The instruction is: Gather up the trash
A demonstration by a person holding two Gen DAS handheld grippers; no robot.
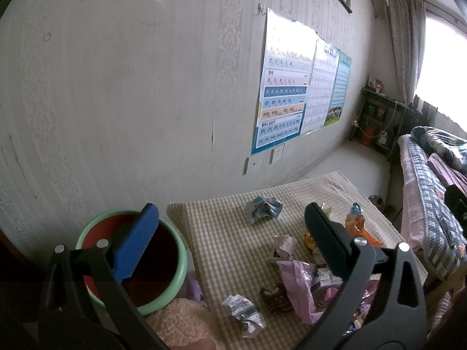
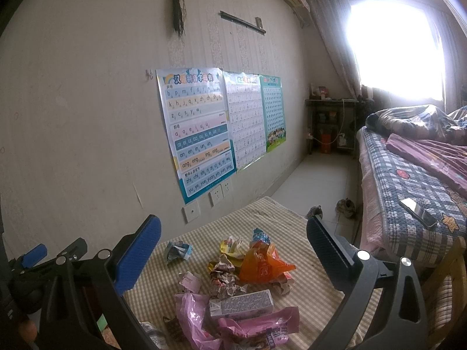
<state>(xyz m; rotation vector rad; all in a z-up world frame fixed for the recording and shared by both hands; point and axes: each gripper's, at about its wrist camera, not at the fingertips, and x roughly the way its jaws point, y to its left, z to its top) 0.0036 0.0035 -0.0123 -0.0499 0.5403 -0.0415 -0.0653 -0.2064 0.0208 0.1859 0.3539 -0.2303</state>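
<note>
Trash lies on a checked tablecloth [image 1: 221, 233] [image 2: 294, 230]: a crumpled blue-white wrapper [image 1: 263, 208] [image 2: 177, 250], a pink plastic bag [image 1: 300, 285] [image 2: 254, 326], an orange bag [image 2: 262, 264], a grey carton [image 2: 241, 303], brown crumpled paper [image 2: 223, 277] and a crumpled white wrapper [image 1: 244, 315]. A green-rimmed bin with a red liner [image 1: 172, 250] stands left of the table. My left gripper [image 1: 232, 221] is open and empty, above the bin and table edge. My right gripper [image 2: 233, 233] is open and empty above the pile. The left gripper also shows at the right wrist view's left edge [image 2: 55, 252].
A wall with posters [image 2: 198, 128] runs along the left. A bed with a checked quilt [image 2: 408, 180] stands at the right, with a phone [image 2: 418, 212] on it. A shelf [image 2: 329, 125] stands by the window. A peach fluffy thing [image 1: 181, 320] lies by the bin.
</note>
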